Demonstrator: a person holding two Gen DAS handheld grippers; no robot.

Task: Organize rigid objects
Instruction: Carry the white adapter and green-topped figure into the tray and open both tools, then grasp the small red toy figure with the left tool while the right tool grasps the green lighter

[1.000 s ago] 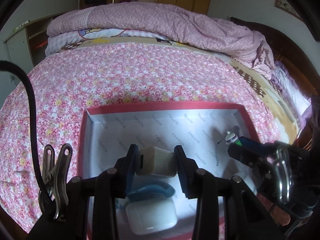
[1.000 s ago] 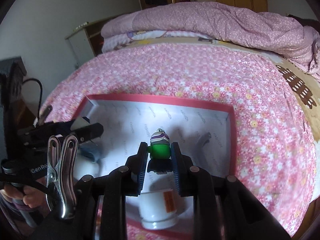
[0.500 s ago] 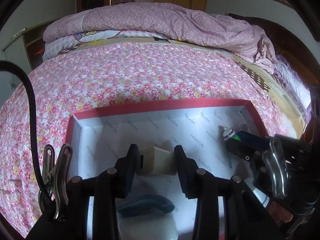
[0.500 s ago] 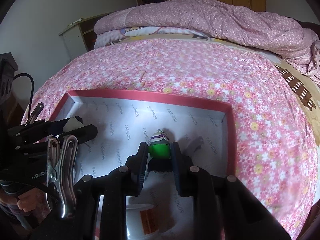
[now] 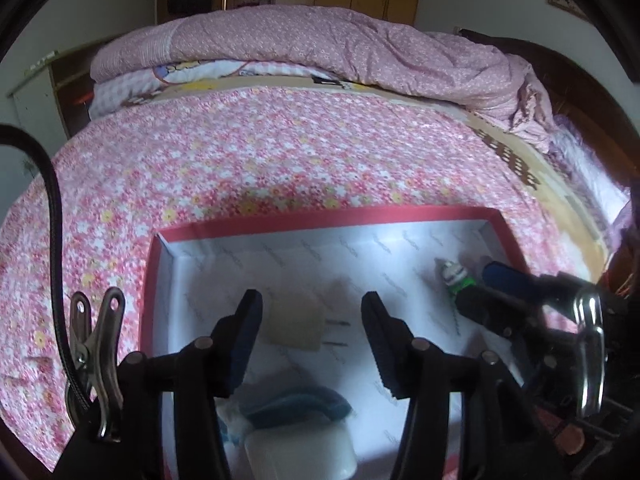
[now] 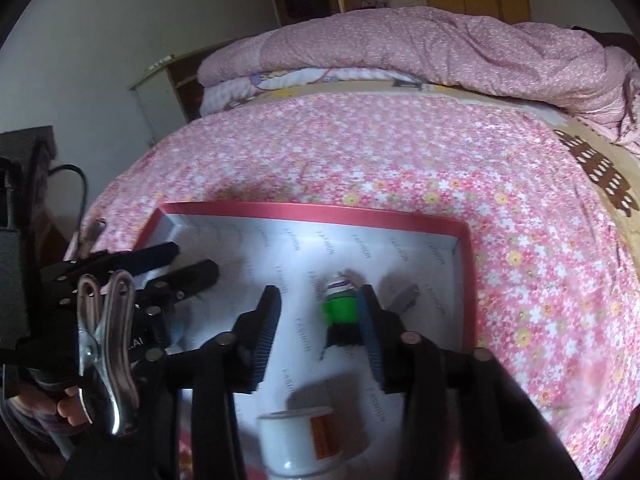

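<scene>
1. A red-rimmed box [image 5: 332,222], lined with white printed paper, sits on the flowered bedspread [image 5: 256,160] near the bed's front edge; it serves as the collecting place for the rigid items.
2. The left gripper [image 5: 312,332] hangs over the box's middle with its jaws wide apart; a cream charger plug [image 5: 296,326] lies on the lining between them, touching neither pad, its two prongs pointing toward the box's right side; it reads as set down and let go.
3. The right gripper [image 6: 318,326] hovers near the box's right wall [image 6: 466,276], jaws likewise spread; a small green figure [image 6: 340,310] with a striped cap sits on the lining by the right-hand pad; whether it touches that pad cannot be told.
4. At the box's near edge lie a white case [image 5: 300,456] and a dark blue curved piece [image 5: 296,402], seen under the left gripper; a white bottle with an orange label [image 6: 300,440] stands below the right gripper; a small grey object [image 6: 402,298], too blurred to name, lies close to the right wall.
5. Both items appear spaced apart from their neighbours, probably to keep the box tidy; lifting each gripper straight up would avoid knocking them.
</scene>
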